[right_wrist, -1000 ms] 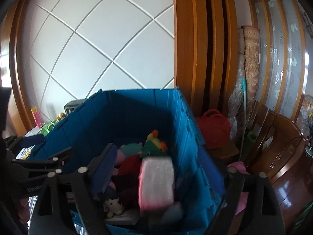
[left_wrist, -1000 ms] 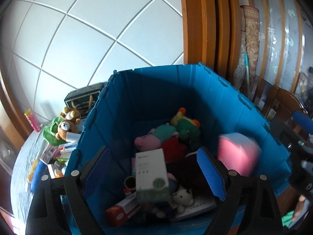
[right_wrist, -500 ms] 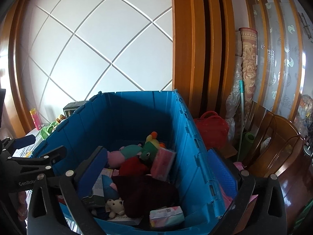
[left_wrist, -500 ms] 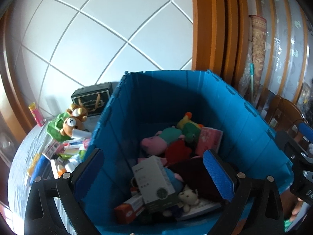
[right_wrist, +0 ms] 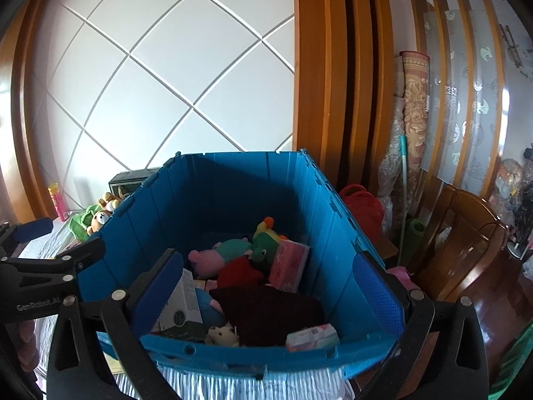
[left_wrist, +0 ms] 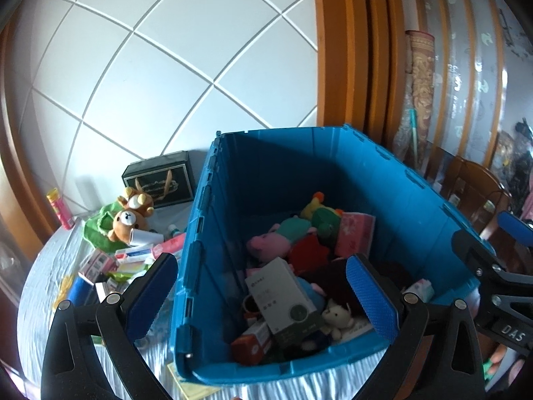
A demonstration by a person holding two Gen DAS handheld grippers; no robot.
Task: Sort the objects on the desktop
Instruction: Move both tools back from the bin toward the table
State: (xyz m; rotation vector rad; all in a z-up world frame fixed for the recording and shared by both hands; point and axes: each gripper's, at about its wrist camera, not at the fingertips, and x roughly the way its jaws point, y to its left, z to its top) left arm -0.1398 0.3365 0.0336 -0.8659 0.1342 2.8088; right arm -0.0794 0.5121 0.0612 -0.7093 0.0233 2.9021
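Hovering over the blue crate [left_wrist: 333, 180], the left gripper [left_wrist: 263, 296] and right gripper [right_wrist: 269, 290] both have their fingers spread wide with nothing between them, so this looks like the gap between drops. Toys, a pink tissue pack [right_wrist: 289, 265] and a grey-white box [left_wrist: 283, 295] already lie inside. Next the unsorted clutter [left_wrist: 133, 256] near the tabletop's left edge needs reaching. "GenRobot.AI" shows on one gripper body; the box's print is probably unreadable.
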